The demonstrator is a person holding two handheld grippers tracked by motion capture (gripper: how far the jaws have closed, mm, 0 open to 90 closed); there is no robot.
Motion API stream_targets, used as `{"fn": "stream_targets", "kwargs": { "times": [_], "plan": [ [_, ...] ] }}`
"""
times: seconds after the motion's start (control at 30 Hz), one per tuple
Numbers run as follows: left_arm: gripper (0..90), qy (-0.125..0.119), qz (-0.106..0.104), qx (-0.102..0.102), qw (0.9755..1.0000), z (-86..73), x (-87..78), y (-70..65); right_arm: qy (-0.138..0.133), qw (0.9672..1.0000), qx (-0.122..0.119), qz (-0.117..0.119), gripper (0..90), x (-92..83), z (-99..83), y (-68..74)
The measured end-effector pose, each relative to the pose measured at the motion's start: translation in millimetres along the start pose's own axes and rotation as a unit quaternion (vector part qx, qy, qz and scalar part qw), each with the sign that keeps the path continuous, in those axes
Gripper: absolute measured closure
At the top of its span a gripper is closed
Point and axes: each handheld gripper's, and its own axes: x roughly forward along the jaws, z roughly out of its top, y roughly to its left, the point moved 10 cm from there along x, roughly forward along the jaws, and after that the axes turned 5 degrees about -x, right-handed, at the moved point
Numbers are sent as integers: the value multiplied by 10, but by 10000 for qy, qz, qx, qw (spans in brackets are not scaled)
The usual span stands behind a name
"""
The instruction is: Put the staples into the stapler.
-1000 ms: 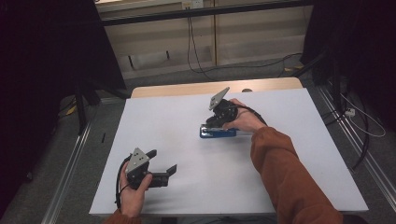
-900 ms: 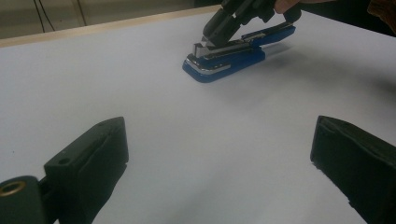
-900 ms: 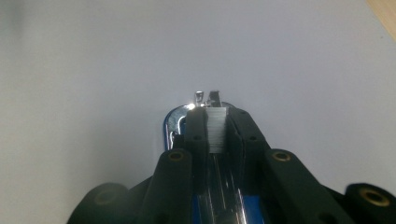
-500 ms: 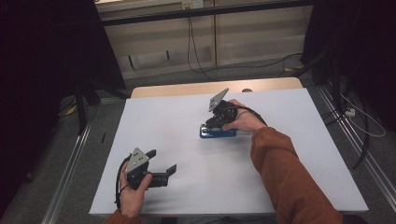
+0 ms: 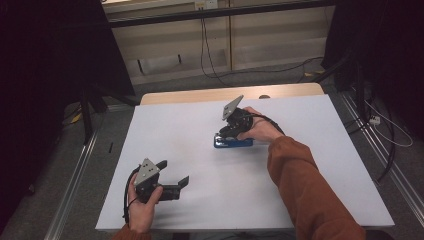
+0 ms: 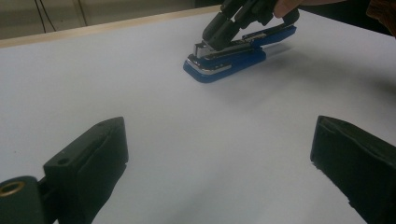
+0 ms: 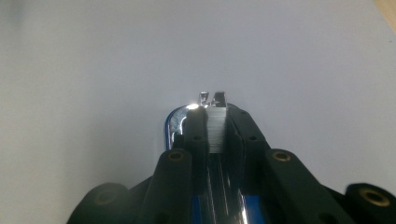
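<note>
A blue stapler (image 5: 235, 143) with chrome parts lies near the middle of the white table (image 5: 180, 125), toward the right. My right gripper (image 5: 223, 134) comes down on it from the far right, shut on the stapler's front end. In the right gripper view its jaws press on the silver metal top (image 7: 215, 128) from both sides. The left gripper view shows the stapler (image 6: 224, 63) far off with those black jaws on its nose. My left gripper (image 5: 175, 171) rests near the table's front left, pointing right, open with nothing between its jaws (image 6: 219, 140).
A wooden strip (image 5: 200, 95) runs along the table's far edge. Metal rails (image 5: 75, 170) flank the table on both sides. Cables (image 5: 380, 125) lie on the floor at the right and behind. Bare white table lies between the two grippers.
</note>
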Motion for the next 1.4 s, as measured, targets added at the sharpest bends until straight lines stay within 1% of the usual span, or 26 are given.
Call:
{"fn": "stream_targets", "kwargs": {
  "times": [0.07,0.2,0.33,0.57,0.87,0.97,1.0,1.07,1.13,1.2,1.27,1.33,1.4],
  "plan": [
    [42,5,1,1,10000,0,-1,-4,-6,10000,52,-6,793,5,3,1],
    [43,5,6,-3,10000,-1,-2,-1,-45,10000,52,-7,786,13,11,-8],
    [43,1,-3,-1,10000,0,-2,-2,-56,9999,139,-22,773,16,14,-9],
    [43,-5,-9,-14,10000,0,-4,-4,-97,9998,140,-50,760,28,24,-19],
    [42,-4,-7,-1,10000,1,-3,-3,-112,9996,210,-115,764,-22,13,-47],
    [43,0,-7,-17,10000,-1,-3,-4,-118,9995,281,-129,753,-31,4,-52],
    [43,3,-8,-12,10000,-2,-3,-3,-133,9994,299,-129,746,-35,4,-53],
    [43,7,-8,-15,10000,-4,-2,-3,-137,9990,390,-150,704,-42,1,-57],
    [43,6,-8,-21,10000,-4,-1,-4,-173,9988,430,-180,700,-47,6,-58],
    [43,5,-5,-20,10000,-4,0,-3,-202,9982,527,-219,656,-48,3,-64],
    [43,6,-5,-19,10000,-4,2,-2,-224,9976,604,-235,633,-46,-3,-59],
    [43,9,-4,-22,10000,-5,1,-2,-227,9970,680,-295,557,-43,-14,-61],
    [43,20,3,-20,10000,-7,2,0,-281,9957,790,-385,529,-49,-16,-67]
  ]
}}
